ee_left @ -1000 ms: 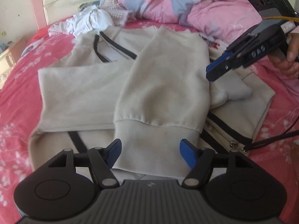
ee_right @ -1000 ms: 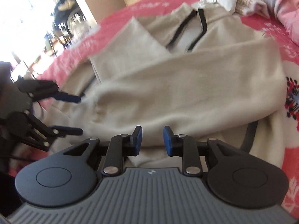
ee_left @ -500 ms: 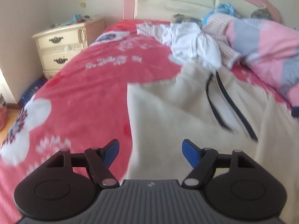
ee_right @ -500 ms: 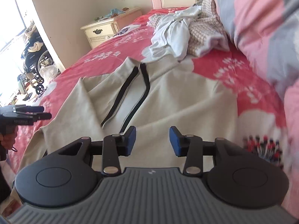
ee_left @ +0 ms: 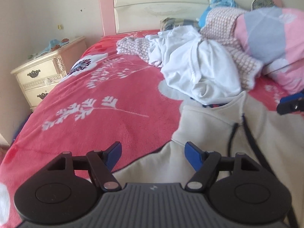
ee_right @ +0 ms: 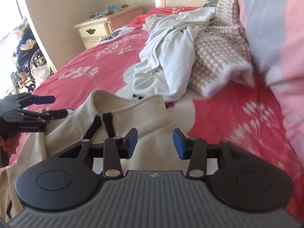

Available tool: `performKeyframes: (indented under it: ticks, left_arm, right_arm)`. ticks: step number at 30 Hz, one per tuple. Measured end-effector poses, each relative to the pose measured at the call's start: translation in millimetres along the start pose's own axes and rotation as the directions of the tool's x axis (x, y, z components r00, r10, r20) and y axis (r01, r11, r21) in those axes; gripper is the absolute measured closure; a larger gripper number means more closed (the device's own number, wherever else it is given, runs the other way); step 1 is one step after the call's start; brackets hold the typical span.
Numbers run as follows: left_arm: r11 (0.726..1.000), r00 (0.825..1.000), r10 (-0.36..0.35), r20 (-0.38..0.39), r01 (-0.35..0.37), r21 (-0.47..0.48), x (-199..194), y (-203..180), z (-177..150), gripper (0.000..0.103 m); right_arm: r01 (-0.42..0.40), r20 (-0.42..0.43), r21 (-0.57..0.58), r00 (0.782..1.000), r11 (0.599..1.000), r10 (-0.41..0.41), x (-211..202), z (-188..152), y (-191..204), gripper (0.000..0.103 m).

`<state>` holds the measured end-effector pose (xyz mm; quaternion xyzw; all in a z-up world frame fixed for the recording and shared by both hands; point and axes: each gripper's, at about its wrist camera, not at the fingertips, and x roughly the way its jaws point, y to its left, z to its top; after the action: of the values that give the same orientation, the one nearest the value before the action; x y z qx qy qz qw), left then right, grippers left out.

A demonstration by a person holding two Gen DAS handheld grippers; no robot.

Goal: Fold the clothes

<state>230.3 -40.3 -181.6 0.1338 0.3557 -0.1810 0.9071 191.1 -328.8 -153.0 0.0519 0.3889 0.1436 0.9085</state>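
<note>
While the beige zip-up hoodie (ee_left: pixel 218 133) lies spread flat on the red floral bedspread (ee_left: pixel 106 98), both grippers hang over its collar end with nothing between their blue pads. The left gripper (ee_left: pixel 153 153) has its fingers spread wide apart, poised above the garment's left shoulder edge, where the cloth meets the bare bedspread; whether the pads touch the fabric cannot be told. The right gripper (ee_right: pixel 154 142) is likewise parted, somewhat less widely, above the hoodie's right shoulder, just beside the collar opening and the two black drawstrings (ee_right: pixel 106 121) that run down from it. In the right wrist view the left tool shows at the left border, a person's hand (ee_right: pixel 8 142) wrapped around its grip. The hoodie's collar points toward the headboard (ee_left: pixel 157 7), and just beyond it, touching or nearly touching the neckline, sits a crumpled white garment (ee_left: pixel 195 70) heaped against a pink-and-white checked knit piece (ee_right: pixel 216 53). A pink and grey quilt (ee_left: pixel 273 43) is bunched along the right side of the bed, near the headboard. Off the bed's left side stands a cream nightstand (ee_left: pixel 43 76) with brass drawer pulls, against the wall. A wheelchair (ee_right: pixel 22 60) shows in the bright doorway at the far left of the right wrist view.
</note>
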Motion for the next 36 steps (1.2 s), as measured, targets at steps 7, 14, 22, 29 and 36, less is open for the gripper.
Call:
performKeyframes:
  ticks: [7,14,22,29,36]
  left_arm:
    - [0.998,0.998,-0.057,0.009,0.057,0.035,30.2,-2.1,-1.7,0.033]
    - [0.994,0.995,-0.103,0.016,0.102,0.04,43.1,-5.1,10.3,0.037]
    - [0.99,0.992,-0.124,0.024,0.122,0.067,57.2,-18.0,14.8,0.038]
    - [0.989,0.989,-0.148,0.024,0.148,0.015,60.4,-25.1,17.0,0.07]
    - [0.996,0.995,-0.088,0.049,0.088,0.014,52.8,-38.4,17.8,0.087]
  right_arm:
    - [-0.039,-0.059,0.019,0.997,0.999,0.04,47.7,17.4,-11.1,0.062]
    - [-0.114,-0.091,0.095,0.988,0.989,0.123,65.4,18.4,-25.8,0.061]
    - [-0.18,-0.108,0.181,0.974,0.967,0.202,77.0,20.1,-39.3,0.061]
    - [-0.134,-0.11,0.137,0.983,0.981,0.15,79.1,19.5,-26.6,0.069]
    - [-0.073,-0.099,0.068,0.992,0.995,0.08,70.5,18.7,-14.6,0.088]
